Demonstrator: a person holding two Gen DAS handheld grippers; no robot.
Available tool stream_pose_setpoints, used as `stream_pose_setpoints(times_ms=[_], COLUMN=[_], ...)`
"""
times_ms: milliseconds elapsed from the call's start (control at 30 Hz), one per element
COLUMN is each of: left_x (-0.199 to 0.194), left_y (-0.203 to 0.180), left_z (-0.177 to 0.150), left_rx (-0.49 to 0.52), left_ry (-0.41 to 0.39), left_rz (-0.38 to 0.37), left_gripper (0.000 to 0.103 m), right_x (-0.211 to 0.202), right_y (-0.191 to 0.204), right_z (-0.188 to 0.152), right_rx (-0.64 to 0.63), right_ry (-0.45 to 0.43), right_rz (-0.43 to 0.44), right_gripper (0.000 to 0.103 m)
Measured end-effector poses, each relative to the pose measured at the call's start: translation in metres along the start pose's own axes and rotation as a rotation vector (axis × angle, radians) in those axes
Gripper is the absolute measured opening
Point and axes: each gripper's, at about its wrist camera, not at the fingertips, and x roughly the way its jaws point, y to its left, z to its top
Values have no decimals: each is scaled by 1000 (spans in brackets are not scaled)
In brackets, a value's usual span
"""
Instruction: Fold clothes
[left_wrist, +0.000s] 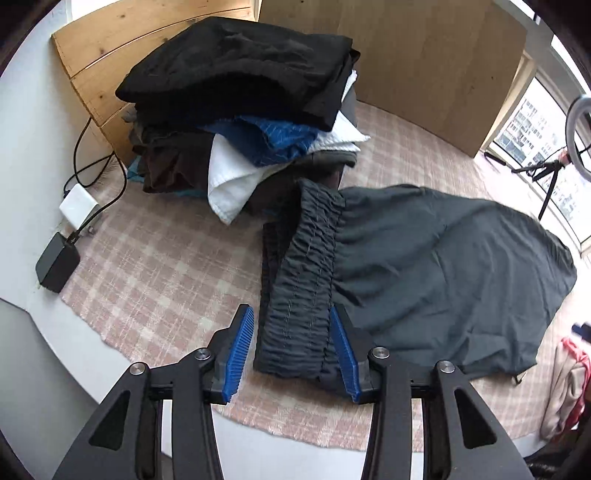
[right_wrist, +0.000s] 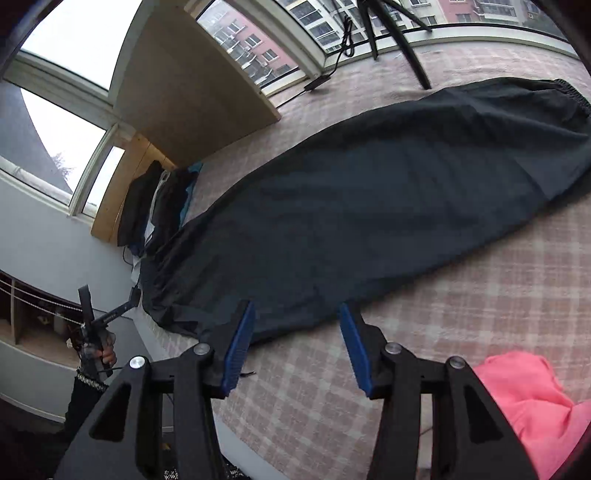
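Dark grey trousers with a gathered elastic waistband (left_wrist: 424, 266) lie spread on the pink-and-white checked cloth (left_wrist: 155, 266) covering the counter, and the left gripper (left_wrist: 291, 332) hovers with its jaws open on either side of the waistband's near end. Only the left wrist view shows the pile of folded black, blue and white clothes (left_wrist: 243, 107) just behind the waistband. Only the right wrist view shows the pink garment (right_wrist: 524, 398) beside the right gripper (right_wrist: 297, 325), whose jaws stand open at the trousers' near edge, with bare checked cloth ahead to the right.
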Motion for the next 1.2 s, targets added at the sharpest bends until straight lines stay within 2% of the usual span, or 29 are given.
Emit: stream_pose_setpoints(times_ms=[67,200,333,467,533,567,600,667,733,833,900,1033,1100,1200], left_x=[15,45,57,61,64,64,62,57,56,57,58,60,62,64], left_y=[-11,-23,-25,-14,-12,-13,-15,-20,-18,-14,-11,-8,-10,-18], left_z=[6,18,18,21,23,24,25,25,28,32,33,33,34,35], left_rx=[42,84,115,75,91,114,133,170,171,149,151,161,167,206], left_ry=[8,81,126,120,127,122,115,100,100,111,115,126,130,109], left_rz=[-37,-72,-96,-136,-142,-139,-136,-130,-146,-177,-189,-206,-210,-185], left_gripper=[51,51,50,38,31,21,17,13,12,11,11,11,11,9], right_x=[36,81,119,147,159,161,162,160,152,137,128,129,137,151], right_y=[30,68,95,115,124,125,124,121,117,111,109,118,122,121], right_z=[-22,-49,-54,-50,-51,-53,-56,-62,-66,-73,-79,-85,-78,-68], right_rx=[-40,-41,-65,-69,-107,-106,-94,-67,-30,33,69,44,12,-6], right_ry=[52,68,54,42,46,45,42,30,18,2,-14,-24,-19,-18], right_rz=[15,69,-17,-45,-131,-159,-177,-195,-173,-150,-146,-169,-209,-242], right_gripper=[48,48,48,48,47,44,41,30,19,22,39,39,39,39])
